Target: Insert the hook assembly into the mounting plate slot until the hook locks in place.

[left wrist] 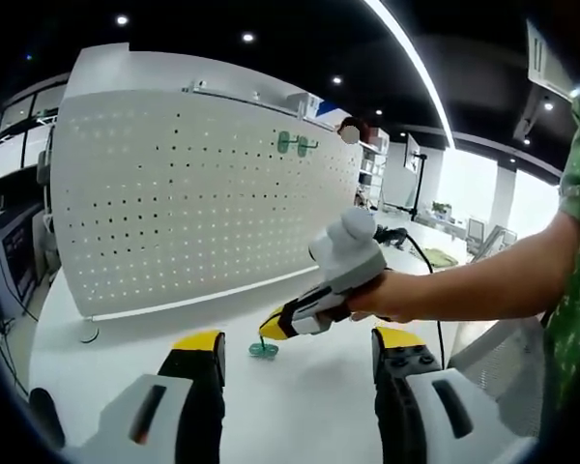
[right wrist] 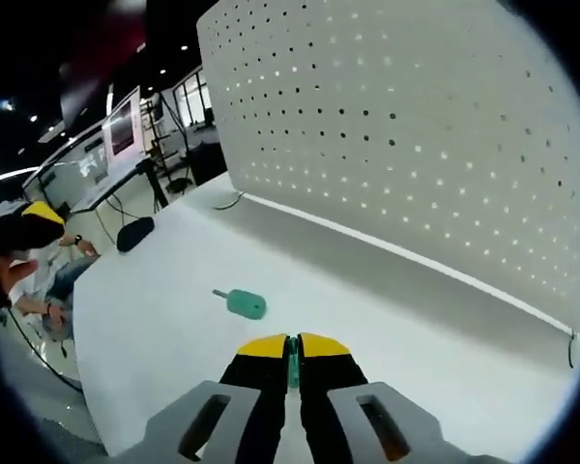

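Note:
A white pegboard mounting plate [left wrist: 193, 193] stands upright on the white table [left wrist: 309, 396]; two green hooks [left wrist: 295, 143] hang near its upper right. My left gripper [left wrist: 298, 339] is open above the table with nothing between its jaws. A hand holds my right gripper [left wrist: 271, 329] just ahead of it, tips down at the table, shut on a green hook piece [left wrist: 264, 349]. In the right gripper view that gripper [right wrist: 292, 346] pinches the thin green hook piece [right wrist: 292, 362] edge-on. Another green hook [right wrist: 242, 304] lies loose on the table ahead, short of the pegboard [right wrist: 416, 126].
A black cable [left wrist: 420, 253] runs across the table behind the hand. A black object [right wrist: 133, 234] lies at the far table edge, and a thin cable [right wrist: 234, 201] lies by the plate's foot. A person in a yellow cap [right wrist: 24, 217] sits beyond the table.

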A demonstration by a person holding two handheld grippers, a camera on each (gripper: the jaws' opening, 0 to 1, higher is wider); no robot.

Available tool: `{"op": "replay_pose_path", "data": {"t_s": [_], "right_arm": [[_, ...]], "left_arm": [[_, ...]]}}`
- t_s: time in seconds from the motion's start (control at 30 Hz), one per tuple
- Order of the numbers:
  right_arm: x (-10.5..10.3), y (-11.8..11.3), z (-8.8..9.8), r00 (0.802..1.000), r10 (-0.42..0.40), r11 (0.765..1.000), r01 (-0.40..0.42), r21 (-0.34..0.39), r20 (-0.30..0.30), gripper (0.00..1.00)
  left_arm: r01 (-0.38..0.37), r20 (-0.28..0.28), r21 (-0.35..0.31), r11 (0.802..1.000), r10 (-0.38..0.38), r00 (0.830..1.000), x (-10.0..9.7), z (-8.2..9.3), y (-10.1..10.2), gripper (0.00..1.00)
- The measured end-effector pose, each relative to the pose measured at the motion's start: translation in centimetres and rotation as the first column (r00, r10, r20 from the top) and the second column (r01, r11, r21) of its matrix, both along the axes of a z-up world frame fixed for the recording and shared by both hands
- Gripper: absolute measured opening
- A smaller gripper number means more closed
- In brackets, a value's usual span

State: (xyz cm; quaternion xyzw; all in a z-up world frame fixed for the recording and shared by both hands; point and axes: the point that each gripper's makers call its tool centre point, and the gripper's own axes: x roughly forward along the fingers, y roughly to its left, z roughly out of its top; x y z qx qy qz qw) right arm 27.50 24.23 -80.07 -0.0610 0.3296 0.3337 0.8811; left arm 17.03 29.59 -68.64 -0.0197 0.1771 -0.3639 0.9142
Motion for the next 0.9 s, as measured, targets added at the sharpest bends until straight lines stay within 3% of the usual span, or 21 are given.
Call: {"op": "replay_pose_path", "data": {"t_s": [0.57, 0.9], "right_arm": [[-1.4, -0.8, 4.0, 0.995, 0.075, 0.997, -0.077, 0.031, 0.068, 0.02], [-2.7, -0.6, 7.5, 0.984, 0.143, 0.986, -0.151, 0.066, 0.109, 0.02]], "left_arm": [[0.042, 0.018, 0.039, 0.998, -0.043, 0.999, -0.2, 0.6, -0.3, 0.62], [0.064, 0.03, 0.058, 0.996, -0.065, 0.997, -0.5, 1.1, -0.4, 0.62]]}}
